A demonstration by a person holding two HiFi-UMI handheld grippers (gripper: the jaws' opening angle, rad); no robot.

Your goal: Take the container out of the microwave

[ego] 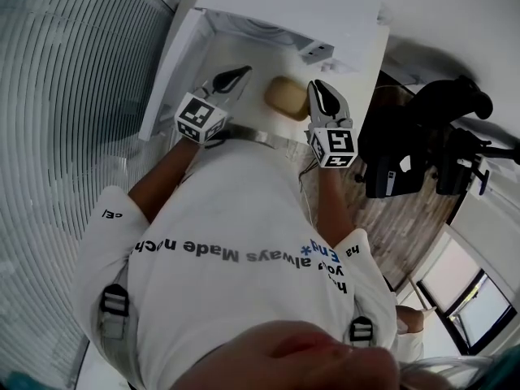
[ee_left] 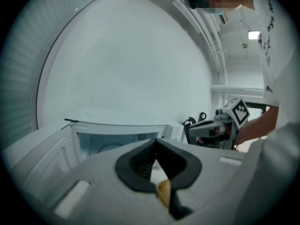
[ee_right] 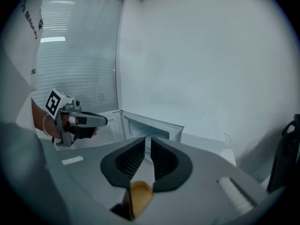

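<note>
A boxy white microwave (ego: 292, 6) stood with its door (ego: 175, 55) swung open and its smooth cavity empty. On the white bench (ego: 248, 120) just before it sat the rounded, matte tan container (ego: 286, 97), between the two grippers. The right gripper (ee_right: 148, 140) kept its ribbed black jaws a narrow slit apart, holding nothing. The left gripper (ee_left: 155, 142) had its jaws met at the tips, empty.

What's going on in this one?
A person stands at an open microwave with a gripper in each hand. A tan container sits in front of the opening, between the two grippers. Neither holds it: the left gripper is shut on nothing, and the right gripper has its jaws slightly apart, empty.
</note>
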